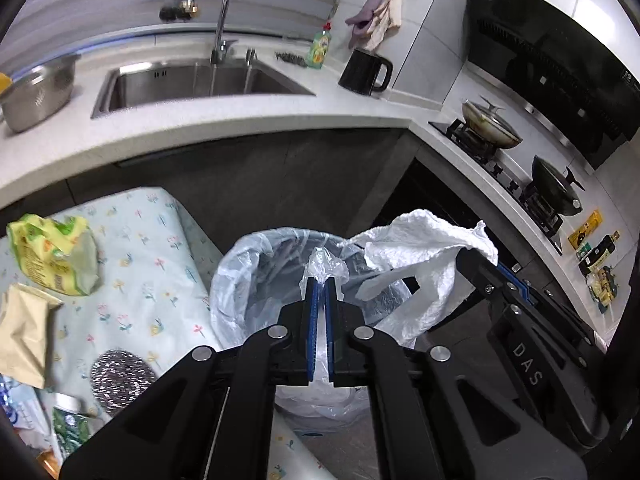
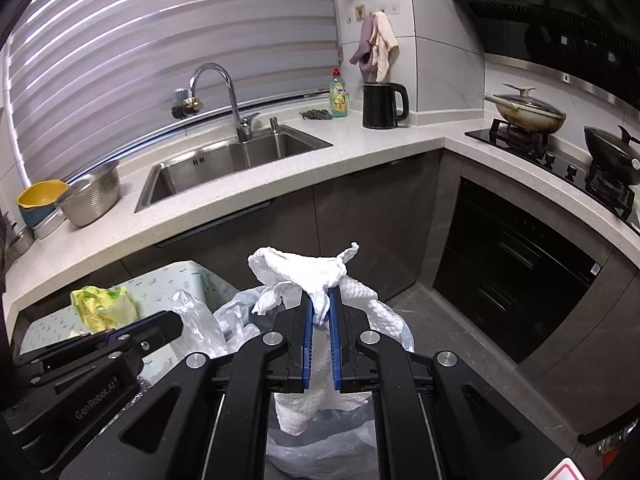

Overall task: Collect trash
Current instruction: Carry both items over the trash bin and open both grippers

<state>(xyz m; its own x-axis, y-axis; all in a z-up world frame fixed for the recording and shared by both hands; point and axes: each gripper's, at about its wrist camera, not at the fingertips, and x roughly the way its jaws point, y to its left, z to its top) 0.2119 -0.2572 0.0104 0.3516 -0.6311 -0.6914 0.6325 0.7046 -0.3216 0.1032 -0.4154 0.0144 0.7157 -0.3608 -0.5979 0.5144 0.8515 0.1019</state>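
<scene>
My left gripper [image 1: 320, 280] is shut on the near rim of the clear plastic bin liner [image 1: 256, 276] and holds it up. The bin stands on the floor beside a small table. My right gripper [image 2: 322, 304] is shut on a crumpled white paper towel [image 2: 308, 276] and holds it over the bin's right rim; the towel also shows in the left wrist view [image 1: 424, 252]. A yellow-green wrapper [image 1: 52, 256], a tan paper packet [image 1: 24, 332] and other litter lie on the table. The left gripper also shows in the right wrist view [image 2: 176, 322].
The table has a floral cloth [image 1: 152, 280] with a steel scourer [image 1: 120, 376] on it. Behind are the counter with a sink [image 2: 224, 164], a black kettle [image 2: 382, 106], a steel colander [image 2: 92, 200], and a stove with pans [image 2: 528, 112]. Dark cabinets [image 2: 512, 272] stand to the right.
</scene>
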